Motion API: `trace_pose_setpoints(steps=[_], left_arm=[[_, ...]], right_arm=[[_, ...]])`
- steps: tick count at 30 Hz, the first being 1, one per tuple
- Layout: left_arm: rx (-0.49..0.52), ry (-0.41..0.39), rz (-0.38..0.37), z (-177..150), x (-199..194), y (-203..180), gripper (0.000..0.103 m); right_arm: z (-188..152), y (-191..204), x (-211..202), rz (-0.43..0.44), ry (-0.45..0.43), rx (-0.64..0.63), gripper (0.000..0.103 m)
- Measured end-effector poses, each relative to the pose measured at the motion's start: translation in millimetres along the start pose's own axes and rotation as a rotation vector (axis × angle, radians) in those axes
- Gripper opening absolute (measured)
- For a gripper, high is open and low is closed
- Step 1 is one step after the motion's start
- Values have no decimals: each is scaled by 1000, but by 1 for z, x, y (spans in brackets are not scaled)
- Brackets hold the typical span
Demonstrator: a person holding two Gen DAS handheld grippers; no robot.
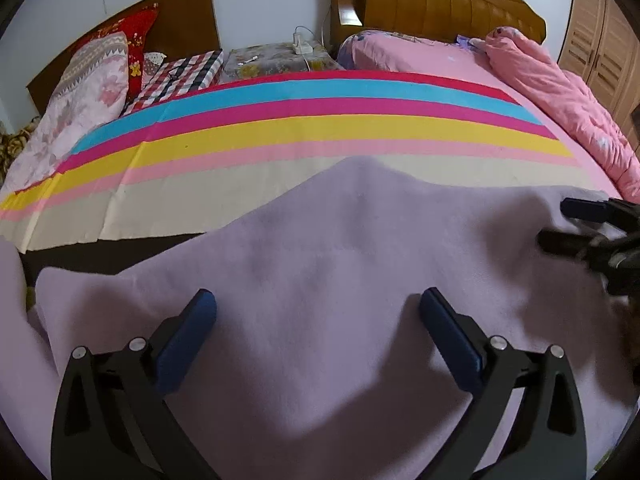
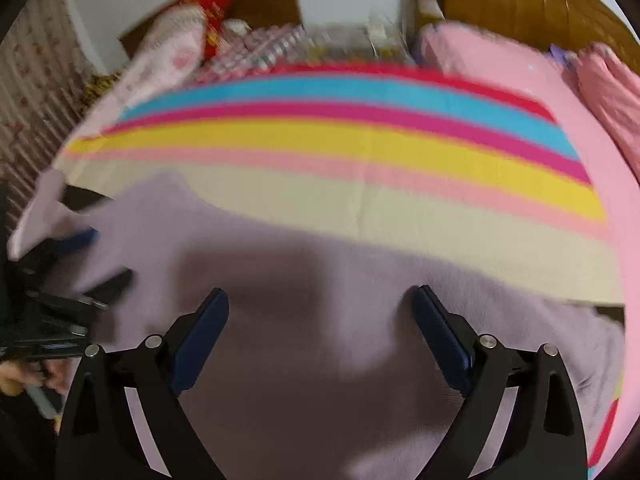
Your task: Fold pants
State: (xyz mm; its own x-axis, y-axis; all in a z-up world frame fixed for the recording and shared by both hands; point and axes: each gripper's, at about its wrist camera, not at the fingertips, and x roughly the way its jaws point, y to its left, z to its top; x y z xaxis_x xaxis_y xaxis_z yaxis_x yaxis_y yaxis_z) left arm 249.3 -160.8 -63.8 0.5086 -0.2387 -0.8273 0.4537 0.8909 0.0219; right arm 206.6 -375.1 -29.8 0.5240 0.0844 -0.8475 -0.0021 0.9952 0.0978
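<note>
Lilac pants (image 1: pixel 320 264): we see them spread across the lower frame, over the striped sheet (image 1: pixel 304 128).
Left gripper (image 1: pixel 318 304): fingers wide apart above the fabric, gripping nothing.
Right gripper (image 2: pixel 320 300): released too, hovering over the pants.

I see pale lilac pants (image 1: pixel 320 280) low in frame, on a cloth (image 1: pixel 312 128) striped red, blue, magenta, yellow, pink, cream.
</note>
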Motion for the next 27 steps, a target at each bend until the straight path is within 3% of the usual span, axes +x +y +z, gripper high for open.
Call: trace_pose_setpoints(steps=[1, 4, 6, 7, 9, 11, 14, 16, 20, 23, 24, 27], left_arm=[[-2, -1, -2, -2, 0, 1, 102], [-16, -20, -41, -6, -7, 5, 101], [-57, -105, -125, -13, -36, 17, 101], [-89, -184, -174, -18, -63, 28, 101], [-134, -311, -215, -33, -109, 53, 101], [-201, -428, -154, -63, -148, 101, 101], [-400, -446, 27, -109, -171, 179, 101], [-585, -432, 136, -149, -184, 243, 101], [-869, -378, 278, -218, -200, 336, 101], [-960, -375, 299, -246, -207, 375, 101], [-980, -369, 274, -249, -204, 387, 101], [-1040, -381, 204, -259, -195, 411, 99]], right_arm=[[0, 7, 2, -38, 8, -36, 99], [4, 11, 2, -47, 27, -15, 99], [5, 13, 2, -69, 41, 9, 98], [5, 16, -6, -105, 33, 37, 98], [16, 35, -30, -140, -68, 27, 98], [28, 70, -51, -5, -179, -49, 98], [57, 151, -60, 243, -269, -258, 98], [78, 220, -49, 416, -268, -401, 98], [114, 364, -6, 624, -175, -645, 96], [126, 472, 23, 706, -87, -811, 82], [131, 514, 37, 721, -61, -870, 75], [135, 587, 64, 720, -3, -991, 55]])
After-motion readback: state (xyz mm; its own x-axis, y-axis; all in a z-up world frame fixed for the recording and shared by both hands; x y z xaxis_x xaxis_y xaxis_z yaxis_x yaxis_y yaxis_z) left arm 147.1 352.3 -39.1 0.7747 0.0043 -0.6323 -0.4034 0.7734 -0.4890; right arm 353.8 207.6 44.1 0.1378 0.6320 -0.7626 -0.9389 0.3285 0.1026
